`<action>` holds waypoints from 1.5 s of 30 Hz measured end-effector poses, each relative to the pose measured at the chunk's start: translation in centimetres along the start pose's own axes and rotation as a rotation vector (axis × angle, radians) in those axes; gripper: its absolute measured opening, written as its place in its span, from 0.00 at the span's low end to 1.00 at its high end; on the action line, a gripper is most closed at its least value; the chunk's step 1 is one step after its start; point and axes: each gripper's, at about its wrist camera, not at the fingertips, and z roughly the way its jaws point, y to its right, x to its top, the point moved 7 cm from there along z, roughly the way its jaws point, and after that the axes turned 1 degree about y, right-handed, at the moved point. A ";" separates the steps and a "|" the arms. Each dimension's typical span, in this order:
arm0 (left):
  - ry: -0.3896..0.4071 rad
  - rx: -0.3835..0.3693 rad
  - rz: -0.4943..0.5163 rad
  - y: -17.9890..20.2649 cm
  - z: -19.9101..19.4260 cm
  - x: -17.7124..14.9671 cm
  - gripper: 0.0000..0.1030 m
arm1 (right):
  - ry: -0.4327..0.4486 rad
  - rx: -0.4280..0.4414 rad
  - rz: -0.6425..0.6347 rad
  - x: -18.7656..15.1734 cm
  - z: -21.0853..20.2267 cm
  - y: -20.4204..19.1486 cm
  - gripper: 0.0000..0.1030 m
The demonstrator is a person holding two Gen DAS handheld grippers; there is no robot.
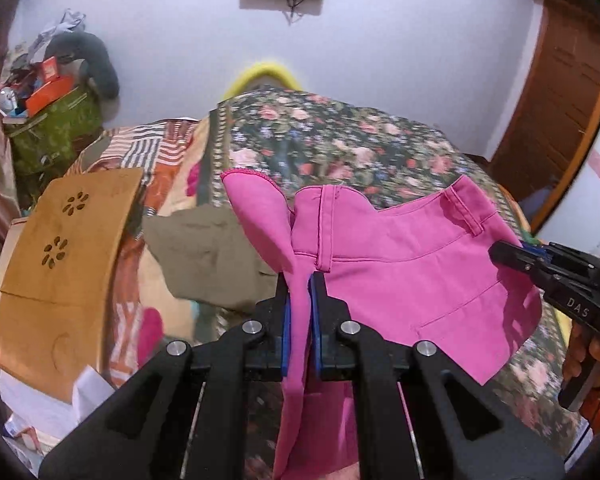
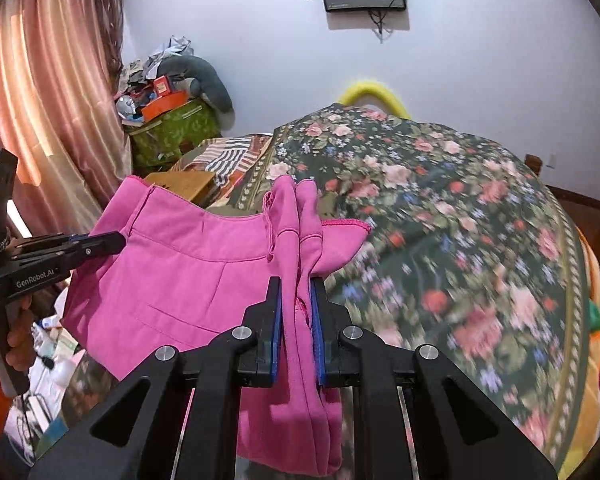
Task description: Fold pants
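Note:
The pink pants [image 1: 400, 272] hang in the air above the floral bedspread [image 1: 340, 140], stretched by the waistband between both grippers. My left gripper [image 1: 300, 280] is shut on one bunched end of the waistband, with a pink pocket lining [image 1: 256, 208] sticking out beside it. My right gripper [image 2: 296, 284] is shut on the other bunched end of the pants [image 2: 188, 264]. The right gripper also shows in the left wrist view [image 1: 500, 254], and the left gripper in the right wrist view [image 2: 118, 242], each clamped on the fabric's edge.
An olive garment [image 1: 204, 256] lies on the bed beside a tan wooden board [image 1: 68, 264]. A green box piled with clutter [image 2: 168, 128] stands by the pink curtain [image 2: 48, 92]. A wooden door [image 1: 552, 112] is at right. The bedspread [image 2: 440, 220] fills the right.

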 end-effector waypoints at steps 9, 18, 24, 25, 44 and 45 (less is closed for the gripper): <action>-0.022 0.063 -0.027 -4.8 7.5 3.1 0.08 | -0.034 -0.007 -0.034 4.0 8.6 -0.5 0.11; -0.082 0.113 -0.020 -8.0 16.5 4.1 0.08 | -0.101 -0.038 -0.059 4.6 16.3 1.1 0.11; -0.204 0.107 -0.084 -10.4 21.9 1.1 0.09 | -0.187 -0.044 -0.054 3.0 19.5 2.4 0.11; -0.210 0.110 -0.104 -10.8 22.2 0.7 0.09 | -0.194 -0.037 -0.049 2.8 19.5 2.6 0.12; -0.187 0.224 -0.078 -12.6 10.4 -1.7 0.25 | -0.120 -0.101 -0.033 3.3 9.2 2.9 0.27; -0.160 0.217 -0.067 -11.9 8.4 -1.2 0.25 | -0.100 -0.095 -0.033 3.6 7.8 2.4 0.27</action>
